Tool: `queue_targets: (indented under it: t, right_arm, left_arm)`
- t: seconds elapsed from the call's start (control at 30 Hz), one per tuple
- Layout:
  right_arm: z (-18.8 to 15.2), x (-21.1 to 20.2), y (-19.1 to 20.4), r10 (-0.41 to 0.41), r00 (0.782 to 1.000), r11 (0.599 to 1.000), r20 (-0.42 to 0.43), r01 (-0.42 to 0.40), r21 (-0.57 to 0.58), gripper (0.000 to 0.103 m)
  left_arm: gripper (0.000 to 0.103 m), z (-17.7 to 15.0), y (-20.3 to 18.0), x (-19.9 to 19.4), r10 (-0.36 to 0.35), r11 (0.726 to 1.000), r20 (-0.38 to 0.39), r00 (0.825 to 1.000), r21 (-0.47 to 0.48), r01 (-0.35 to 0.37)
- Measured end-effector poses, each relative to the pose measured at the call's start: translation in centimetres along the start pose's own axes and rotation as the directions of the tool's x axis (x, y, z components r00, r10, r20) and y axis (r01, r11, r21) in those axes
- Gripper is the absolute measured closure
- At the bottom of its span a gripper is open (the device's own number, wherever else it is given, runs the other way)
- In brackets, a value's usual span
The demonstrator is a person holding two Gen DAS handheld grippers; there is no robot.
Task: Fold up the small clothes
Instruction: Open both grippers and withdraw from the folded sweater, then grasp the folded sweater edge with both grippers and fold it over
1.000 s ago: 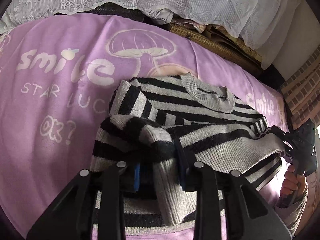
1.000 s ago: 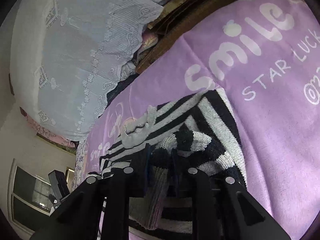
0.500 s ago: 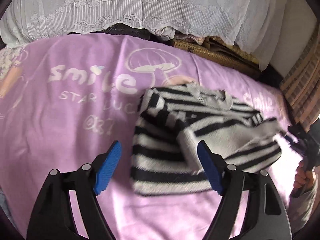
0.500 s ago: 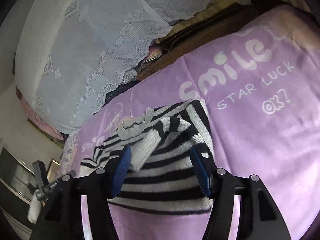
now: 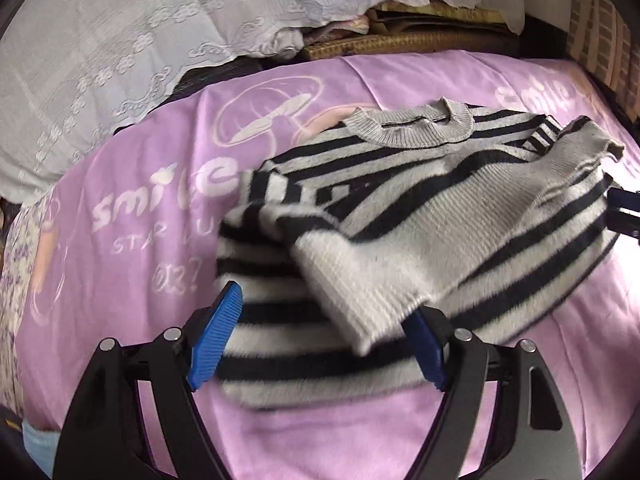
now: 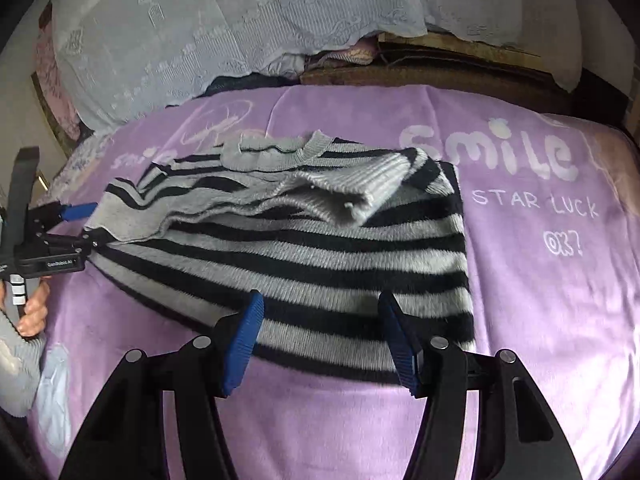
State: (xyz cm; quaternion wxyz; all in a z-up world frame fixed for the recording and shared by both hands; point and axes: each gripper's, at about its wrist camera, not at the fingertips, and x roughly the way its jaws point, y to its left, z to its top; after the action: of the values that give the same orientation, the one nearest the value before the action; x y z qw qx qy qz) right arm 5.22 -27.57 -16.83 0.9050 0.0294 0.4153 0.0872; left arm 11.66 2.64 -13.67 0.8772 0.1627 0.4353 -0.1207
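Left wrist view: your left claw (image 5: pixel 320 340) and right claw (image 6: pixel 320 338) both hang released over the striped sweater (image 5: pixel 420 216), which lies on the purple blanket (image 5: pixel 120 240). Its loosely crossed sleeves (image 6: pixel 340 196) may slide apart if you snag them when lifting the hem.

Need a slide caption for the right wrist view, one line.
Open right gripper above the hem of a black-and-grey striped knit sweater, sleeves folded in, on a purple printed blanket.

There is one striped sweater (image 5: pixel 420 216), one purple blanket (image 5: pixel 132 240), one lace cloth (image 5: pixel 120 40), and two claws: left claw (image 5: pixel 320 340) and right claw (image 6: pixel 324 340).
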Motion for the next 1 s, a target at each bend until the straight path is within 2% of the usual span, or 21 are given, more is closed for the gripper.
queue_targets:
  t: [0.1,0.17,0.23,0.3,0.37,0.47,0.57,0.67,0.77,0.93,1.0]
  right_arm:
    - [3.5,2.8,0.1,-0.019,1.0,1.0,-0.008,0.019,-0.019,0.043]
    - [7.2,4.0,-1.0,0.0,0.999,0.998,0.032,-0.003,0.063,0.043]
    - [9.9,5.0,-3.1,0.038,0.998,0.975,0.058,-0.049,0.217,0.043]
    - [10.9,5.4,-4.5,0.053,0.995,0.951,0.079,-0.074,0.299,0.044]
    - [10.4,5.0,-5.0,0.06,0.994,0.937,0.094,-0.089,0.338,0.043]
    - [9.0,4.8,-4.3,0.064,0.993,0.939,0.099,-0.094,0.332,0.043]
    - [8.6,5.1,-2.9,0.096,0.991,0.937,0.098,-0.123,0.328,0.043]
    - [9.2,5.1,-1.0,0.123,0.988,0.949,0.099,-0.146,0.281,0.043]
    - [8.8,5.1,-0.2,0.132,0.986,0.952,0.103,-0.155,0.264,0.043]
    - [7.8,5.8,-1.0,0.149,0.984,0.938,0.097,-0.172,0.303,0.043]
    - [7.8,5.9,-1.1,0.156,0.982,0.933,0.103,-0.18,0.311,0.043]
  left_arm:
    - [0.027,3.4,0.4,1.6,0.001,0.999,0.007,1.0,-0.037,-0.001]
    - [0.025,6.4,2.3,2.7,0.006,0.988,0.001,1.0,-0.157,-0.006]
    - [0.025,8.7,5.0,3.4,-0.024,0.953,-0.009,1.0,-0.303,0.02]
    - [0.025,9.6,7.4,3.2,-0.085,0.913,0.009,0.996,-0.4,0.082]
    - [0.025,9.1,7.6,2.4,-0.098,0.913,0.022,0.995,-0.397,0.099]
    - [0.017,7.5,5.5,1.8,-0.061,0.946,0.022,0.998,-0.318,0.064]
    - [0.017,7.1,2.6,2.3,-0.074,0.965,0.012,0.997,-0.252,0.074]
    - [0.017,7.3,0.5,1.0,0.001,0.978,0.078,0.997,-0.209,0.016]
    - [0.017,7.6,1.5,-0.8,0.049,0.969,0.138,0.989,-0.247,-0.014]
    - [0.017,7.5,5.4,-2.1,0.095,0.949,0.121,0.988,-0.312,-0.053]
    - [0.017,7.0,5.5,-2.4,0.062,0.954,0.123,0.99,-0.299,-0.023]
